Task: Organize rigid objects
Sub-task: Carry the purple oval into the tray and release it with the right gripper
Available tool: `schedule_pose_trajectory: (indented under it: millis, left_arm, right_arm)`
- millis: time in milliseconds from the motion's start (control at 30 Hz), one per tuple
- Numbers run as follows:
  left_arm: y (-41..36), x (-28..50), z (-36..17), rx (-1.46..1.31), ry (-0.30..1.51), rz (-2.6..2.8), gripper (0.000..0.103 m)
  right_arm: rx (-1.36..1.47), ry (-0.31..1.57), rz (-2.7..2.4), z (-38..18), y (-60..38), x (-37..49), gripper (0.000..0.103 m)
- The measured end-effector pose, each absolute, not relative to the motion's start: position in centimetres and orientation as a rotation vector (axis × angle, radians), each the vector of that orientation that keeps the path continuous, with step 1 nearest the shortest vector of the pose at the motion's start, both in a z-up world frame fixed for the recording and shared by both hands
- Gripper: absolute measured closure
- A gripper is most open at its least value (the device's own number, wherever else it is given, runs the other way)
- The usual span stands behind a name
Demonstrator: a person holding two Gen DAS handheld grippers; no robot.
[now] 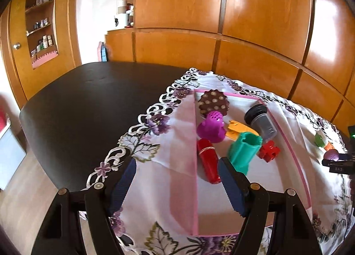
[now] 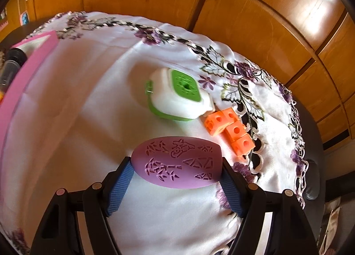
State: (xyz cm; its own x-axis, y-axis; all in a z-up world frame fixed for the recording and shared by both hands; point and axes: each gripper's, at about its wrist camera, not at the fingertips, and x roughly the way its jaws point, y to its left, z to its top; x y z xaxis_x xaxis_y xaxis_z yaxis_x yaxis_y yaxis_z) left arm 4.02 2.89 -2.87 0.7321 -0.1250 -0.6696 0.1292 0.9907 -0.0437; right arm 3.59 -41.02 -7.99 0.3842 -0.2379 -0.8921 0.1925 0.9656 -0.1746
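Note:
A pink tray [image 1: 295, 157] on the embroidered cloth holds a brown dotted disc [image 1: 213, 101], a magenta piece [image 1: 210, 127], a grey cylinder [image 1: 261, 119], an orange clip [image 1: 238, 129], a teal cylinder [image 1: 243, 150], a red brick [image 1: 269, 151] and a red tube [image 1: 208, 160]. My left gripper [image 1: 177, 170] is open and empty over the tray's near left edge. My right gripper [image 2: 176, 171] is shut on a purple carved oval [image 2: 177, 165] above the cloth. A white and green tape-like case [image 2: 179, 95] and orange cubes [image 2: 230, 128] lie beyond it.
The dark table [image 1: 88, 108] extends left of the cloth [image 1: 155, 166]. Wooden cabinets [image 1: 244, 22] stand close behind the table. The tray's pink wall [image 2: 26, 70] shows at the left of the right wrist view.

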Motion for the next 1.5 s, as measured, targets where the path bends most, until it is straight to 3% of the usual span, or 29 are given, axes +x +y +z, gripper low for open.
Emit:
schedule_pose_trajectory:
  millis: [667,967,1500]
  left_arm:
    - [6.7,4.2,-3.3,-0.044,0.73,-0.063,0.027]
    - [7.1,4.1,-3.3,-0.035,0.727,-0.05,0.027]
    - [5.9,3.7,-3.5,0.007,0.737,-0.065,0.027]
  right_arm:
    - [-0.035,0.934,0.156,-0.1,-23.4,3.5,0.026]
    - [-0.104,1.047,0.292,-5.0,-14.4,6.8,0.026]
    - [-0.055,1.055,0.216,-6.7,-14.2,9.4,0.026]
